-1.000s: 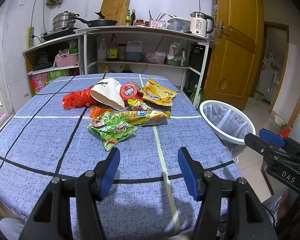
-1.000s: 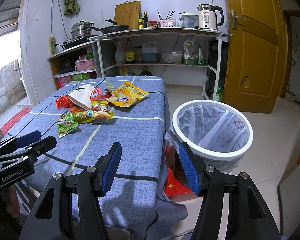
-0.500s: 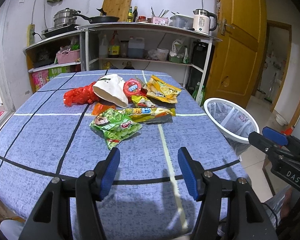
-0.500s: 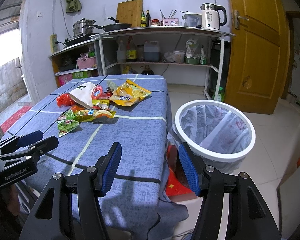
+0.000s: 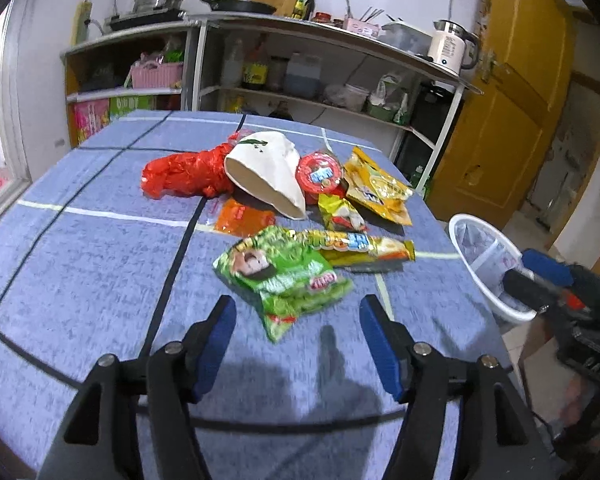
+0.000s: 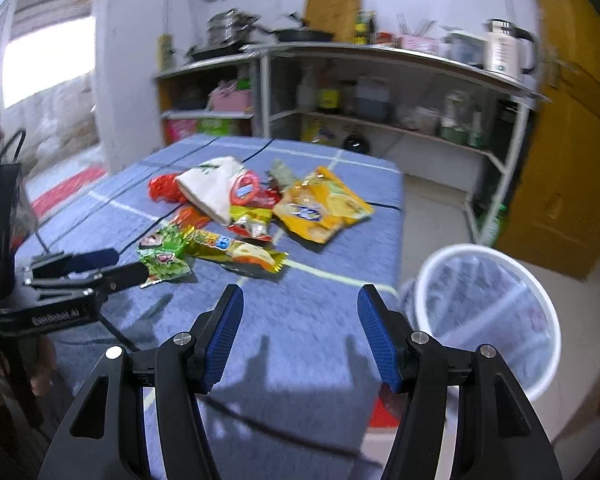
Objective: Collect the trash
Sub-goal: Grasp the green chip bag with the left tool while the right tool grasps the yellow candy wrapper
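Observation:
A pile of trash lies on the blue checked tablecloth (image 5: pixel 80 264): a green snack bag (image 5: pixel 284 280) nearest me, a long yellow wrapper (image 5: pixel 356 244), an orange packet (image 5: pixel 240 216), a crushed white paper cup (image 5: pixel 268 172), a red plastic bag (image 5: pixel 184 172), a round red lid (image 5: pixel 320 172) and a yellow chip bag (image 5: pixel 380 188). My left gripper (image 5: pixel 296 344) is open and empty just short of the green bag. My right gripper (image 6: pixel 300 336) is open and empty over the table's right part, near the long yellow wrapper (image 6: pixel 236 248). The white lined trash bin (image 6: pixel 488 312) stands beside the table.
Shelves (image 5: pixel 300 92) with bottles, pots and a kettle (image 5: pixel 448 48) stand behind the table. A yellow door (image 5: pixel 512 120) is at the right. The bin also shows in the left wrist view (image 5: pixel 484 260), partly behind my right gripper (image 5: pixel 548 276).
Both grippers have moved forward toward the trash pile. The right gripper has swung left, from over the bin to over the table. Both stay open.

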### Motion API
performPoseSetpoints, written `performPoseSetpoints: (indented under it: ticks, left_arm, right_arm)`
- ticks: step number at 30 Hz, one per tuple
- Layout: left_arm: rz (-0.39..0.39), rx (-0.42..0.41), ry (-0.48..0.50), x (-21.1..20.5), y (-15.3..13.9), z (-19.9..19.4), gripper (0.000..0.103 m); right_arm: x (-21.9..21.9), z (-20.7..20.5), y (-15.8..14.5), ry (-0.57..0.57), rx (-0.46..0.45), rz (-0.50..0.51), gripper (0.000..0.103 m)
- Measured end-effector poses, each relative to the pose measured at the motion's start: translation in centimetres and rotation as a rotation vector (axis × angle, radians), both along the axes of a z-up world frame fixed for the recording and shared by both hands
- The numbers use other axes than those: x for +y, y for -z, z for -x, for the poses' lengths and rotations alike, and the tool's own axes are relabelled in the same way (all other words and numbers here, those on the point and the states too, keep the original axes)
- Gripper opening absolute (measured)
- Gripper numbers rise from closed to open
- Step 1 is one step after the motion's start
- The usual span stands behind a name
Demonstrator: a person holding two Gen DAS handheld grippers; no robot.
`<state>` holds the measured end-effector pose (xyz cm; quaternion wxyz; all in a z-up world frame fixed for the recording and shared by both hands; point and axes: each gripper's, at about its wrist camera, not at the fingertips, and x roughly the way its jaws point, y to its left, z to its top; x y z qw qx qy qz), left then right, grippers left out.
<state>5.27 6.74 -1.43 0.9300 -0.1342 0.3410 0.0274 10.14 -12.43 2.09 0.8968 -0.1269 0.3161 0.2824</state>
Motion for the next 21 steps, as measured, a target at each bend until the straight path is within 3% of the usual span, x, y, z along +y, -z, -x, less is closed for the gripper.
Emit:
performPoseSetpoints:
  ticks: [6,12,20,21]
  left_arm:
    - [0.107,0.034,-0.024,1.7,0.1,-2.2,0.075]
    - [0.126,0.06,-0.028,2.0,0.4,-3.9,0.076]
    - [0.145,0.092,-0.015,2.3,1.4,-4.4,0.076]
    - [0.15,0.1,-0.012,2.3,1.6,-4.4,0.076]
  right_arm:
    - [3.6,-3.6,1.5,-0.158,0.047,0.067,0.06]
    - [6.6,-5.7,3.0,-0.309,0.067,0.114,0.06]
    - [8.7,-7.8,5.0,-0.371,0.15,0.151,0.06]
    - [8.5,-8.1,5.1,-0.37,0.174,0.139,0.055]
